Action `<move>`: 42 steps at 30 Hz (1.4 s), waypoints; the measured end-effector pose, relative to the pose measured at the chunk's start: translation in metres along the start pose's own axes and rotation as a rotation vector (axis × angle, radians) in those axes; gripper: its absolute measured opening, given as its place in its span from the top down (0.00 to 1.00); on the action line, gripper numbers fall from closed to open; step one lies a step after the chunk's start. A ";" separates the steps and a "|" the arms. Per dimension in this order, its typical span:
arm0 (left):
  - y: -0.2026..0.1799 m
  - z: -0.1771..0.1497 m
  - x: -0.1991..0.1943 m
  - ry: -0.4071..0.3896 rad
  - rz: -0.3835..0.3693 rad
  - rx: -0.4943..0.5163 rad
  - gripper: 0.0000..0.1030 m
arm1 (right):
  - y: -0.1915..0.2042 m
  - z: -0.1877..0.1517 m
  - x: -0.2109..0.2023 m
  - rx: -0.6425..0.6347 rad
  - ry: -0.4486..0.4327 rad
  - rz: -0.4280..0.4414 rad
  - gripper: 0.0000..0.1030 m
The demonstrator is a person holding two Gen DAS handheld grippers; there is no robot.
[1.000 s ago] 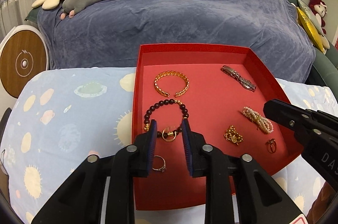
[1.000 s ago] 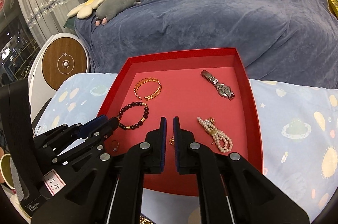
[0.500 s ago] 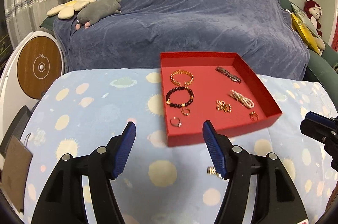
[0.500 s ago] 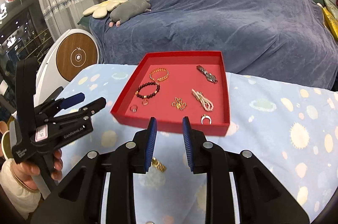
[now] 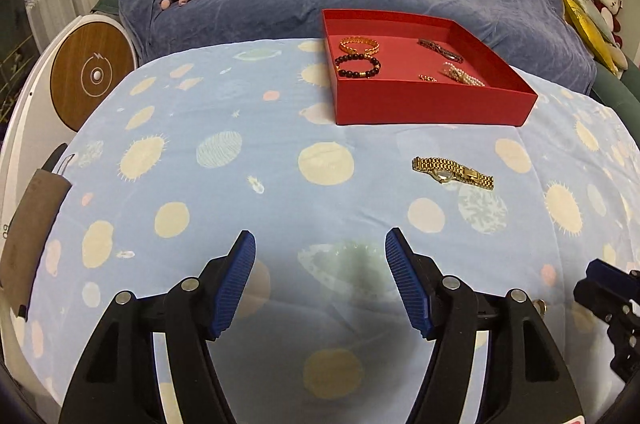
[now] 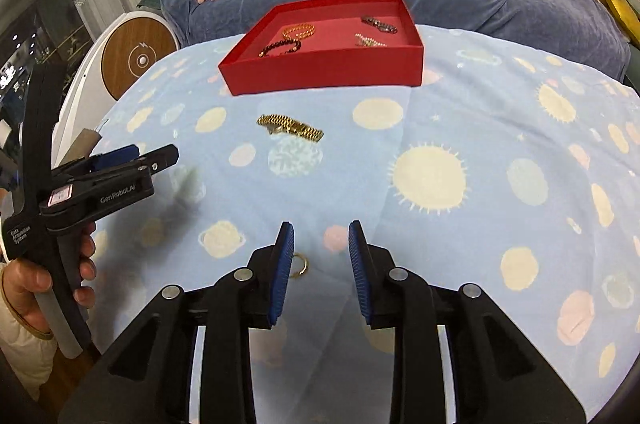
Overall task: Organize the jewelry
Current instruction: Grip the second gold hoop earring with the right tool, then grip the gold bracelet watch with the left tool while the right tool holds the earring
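Right gripper (image 6: 321, 256) view alone shows gold ring (image 6: 301, 266) clearly.

Gold watch (image 6: 290, 129) before red tray (image 6: 324, 72)

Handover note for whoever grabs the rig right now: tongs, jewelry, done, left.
Left tongs: open, empty, just been opening, over the blue cloth.
Right tongs: partly open, empty, just been opening; a gold ring lies on the cloth right beside its left pad.
Red tray: already holds gold bangle, dark bead bracelet, silver watch, pearl piece.
Left: gold watch on the cloth in front of the tray, plus that ring.
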State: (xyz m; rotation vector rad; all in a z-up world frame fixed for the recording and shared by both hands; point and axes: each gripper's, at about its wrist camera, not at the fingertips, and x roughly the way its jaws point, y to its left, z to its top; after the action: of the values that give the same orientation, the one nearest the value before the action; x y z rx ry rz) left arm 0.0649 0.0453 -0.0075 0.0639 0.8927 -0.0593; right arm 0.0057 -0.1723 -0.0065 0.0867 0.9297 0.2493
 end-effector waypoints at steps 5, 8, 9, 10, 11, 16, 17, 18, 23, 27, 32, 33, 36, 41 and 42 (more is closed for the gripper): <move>0.003 0.001 -0.002 -0.017 -0.004 -0.011 0.37 | 0.013 -0.019 0.010 -0.009 0.035 0.018 0.73; 0.003 0.002 -0.003 -0.017 -0.001 -0.015 0.37 | 0.022 -0.022 0.012 -0.045 0.032 0.009 0.73; 0.002 0.002 -0.002 -0.017 -0.004 -0.016 0.37 | 0.023 -0.022 0.013 -0.050 0.033 0.005 0.73; 0.001 0.002 -0.002 -0.016 -0.006 -0.014 0.37 | 0.024 -0.021 0.015 -0.050 0.034 0.003 0.73; 0.000 0.002 -0.002 -0.016 -0.006 -0.012 0.37 | 0.023 -0.021 0.016 -0.047 0.033 0.000 0.73; -0.002 0.001 0.000 -0.010 -0.014 -0.004 0.37 | 0.021 -0.020 0.023 -0.041 0.036 -0.013 0.74; -0.002 0.001 0.000 -0.008 -0.015 -0.004 0.37 | 0.021 -0.021 0.024 -0.040 0.040 -0.013 0.75; -0.003 0.001 0.001 -0.006 -0.016 -0.004 0.37 | 0.021 -0.021 0.026 -0.042 0.044 -0.013 0.76; -0.001 0.001 0.003 0.002 -0.024 -0.011 0.37 | 0.023 -0.018 0.029 -0.049 0.036 -0.022 0.77; -0.001 0.001 0.004 0.004 -0.028 -0.012 0.37 | 0.021 -0.016 0.031 -0.045 0.031 -0.028 0.82; -0.003 0.001 0.006 0.012 -0.035 -0.006 0.37 | 0.022 -0.014 0.033 -0.048 0.031 -0.030 0.84; -0.003 0.000 0.007 0.013 -0.036 -0.005 0.37 | 0.022 -0.013 0.033 -0.047 0.032 -0.029 0.84; -0.004 0.000 0.007 0.015 -0.038 -0.001 0.37 | 0.021 -0.011 0.033 -0.041 0.032 -0.021 0.84; -0.006 0.000 0.010 0.025 -0.047 0.002 0.37 | 0.019 -0.002 0.031 -0.033 0.019 -0.016 0.84; -0.007 0.000 0.011 0.026 -0.049 0.004 0.37 | 0.018 0.001 0.030 -0.030 0.012 -0.016 0.84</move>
State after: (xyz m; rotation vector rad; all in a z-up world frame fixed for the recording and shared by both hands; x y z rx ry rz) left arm 0.0715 0.0379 -0.0160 0.0466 0.9198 -0.1065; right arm 0.0208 -0.1470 -0.0264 0.0497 0.9383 0.2492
